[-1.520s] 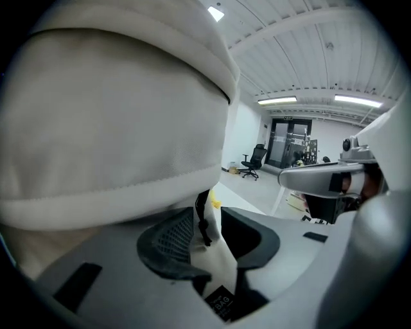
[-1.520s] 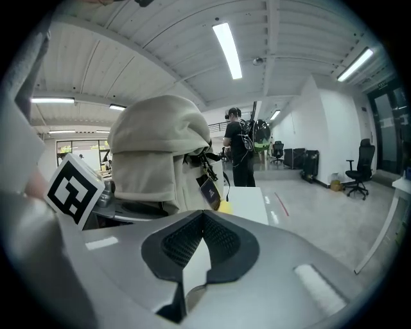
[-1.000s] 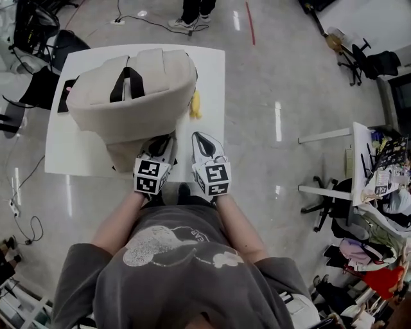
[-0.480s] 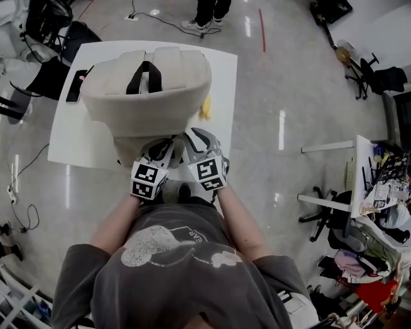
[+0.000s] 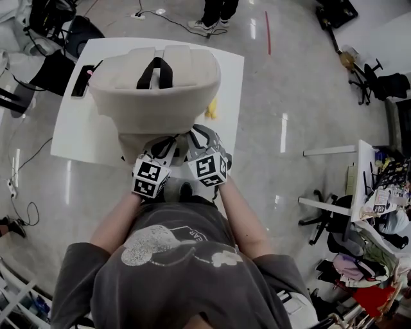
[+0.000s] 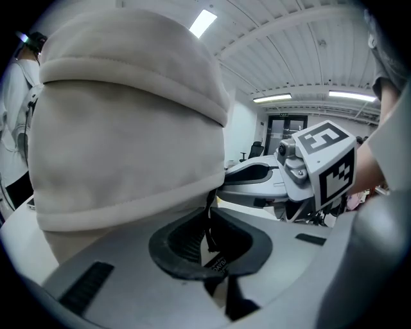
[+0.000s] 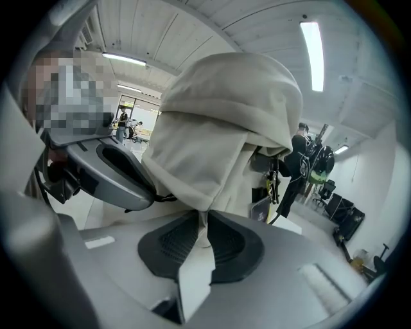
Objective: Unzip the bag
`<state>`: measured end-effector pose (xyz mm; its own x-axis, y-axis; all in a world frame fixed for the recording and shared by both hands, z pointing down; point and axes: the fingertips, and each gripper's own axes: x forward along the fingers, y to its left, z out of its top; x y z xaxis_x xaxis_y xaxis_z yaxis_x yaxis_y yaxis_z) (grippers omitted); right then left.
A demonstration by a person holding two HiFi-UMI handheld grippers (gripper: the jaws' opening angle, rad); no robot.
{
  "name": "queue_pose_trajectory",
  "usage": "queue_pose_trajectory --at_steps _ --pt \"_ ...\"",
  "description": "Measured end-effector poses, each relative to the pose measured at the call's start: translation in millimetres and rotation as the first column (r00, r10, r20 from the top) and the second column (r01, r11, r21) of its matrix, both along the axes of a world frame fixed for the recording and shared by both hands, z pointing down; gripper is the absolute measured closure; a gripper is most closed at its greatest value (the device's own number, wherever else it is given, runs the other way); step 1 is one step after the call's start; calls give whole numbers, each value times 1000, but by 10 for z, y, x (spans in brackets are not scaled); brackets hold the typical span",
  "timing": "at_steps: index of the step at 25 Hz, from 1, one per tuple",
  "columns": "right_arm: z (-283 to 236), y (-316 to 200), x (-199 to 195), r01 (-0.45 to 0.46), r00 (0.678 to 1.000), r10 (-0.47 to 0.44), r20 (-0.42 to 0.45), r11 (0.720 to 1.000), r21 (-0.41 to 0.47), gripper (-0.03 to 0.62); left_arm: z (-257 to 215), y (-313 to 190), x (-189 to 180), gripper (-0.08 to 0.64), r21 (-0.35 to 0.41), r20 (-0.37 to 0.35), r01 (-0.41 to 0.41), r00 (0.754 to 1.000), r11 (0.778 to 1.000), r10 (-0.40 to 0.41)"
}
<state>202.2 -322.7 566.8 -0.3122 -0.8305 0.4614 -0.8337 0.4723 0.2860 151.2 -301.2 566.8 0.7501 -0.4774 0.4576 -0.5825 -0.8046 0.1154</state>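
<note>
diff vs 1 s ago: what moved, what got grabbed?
The right tool swung left from beside the bag to its near end, and its jaws are closing on a fold of the bag's fabric. The left tool kept its grip on the black pull tab; the bag stayed on the table.

I see a glossy grey floor (image 5: 289, 83) all round the white surface (image 5: 77, 138) that stretches ahead of the jaws. Beyond its far edge, a person's legs (image 5: 214, 11) stand by a loose cable (image 5: 168, 19), with a red line (image 5: 268, 31) on the floor just right of them. Well to the right of the jaws are black office chairs (image 5: 377, 67) and a cluttered desk (image 5: 380, 183). Above the jaws, strip lights (image 7: 311, 54) run along a white panelled ceiling (image 6: 308, 32). A dark doorway (image 6: 287, 125) lies far ahead.
</note>
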Motion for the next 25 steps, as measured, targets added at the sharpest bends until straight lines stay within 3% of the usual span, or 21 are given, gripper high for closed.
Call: queue_pose_trajectory --at_steps 12,20,25 --pt "-69 92 31 -38 999 38 36 999 3 563 10 -101 -234 526 86 54 8 998 996 -13" --pt "-72 65 66 -69 995 69 68 998 -1 563 21 -366 -954 526 94 61 179 981 979 -185" --pt "-69 49 55 -92 991 92 99 996 -3 563 30 -546 -1592 526 117 97 291 948 950 -303"
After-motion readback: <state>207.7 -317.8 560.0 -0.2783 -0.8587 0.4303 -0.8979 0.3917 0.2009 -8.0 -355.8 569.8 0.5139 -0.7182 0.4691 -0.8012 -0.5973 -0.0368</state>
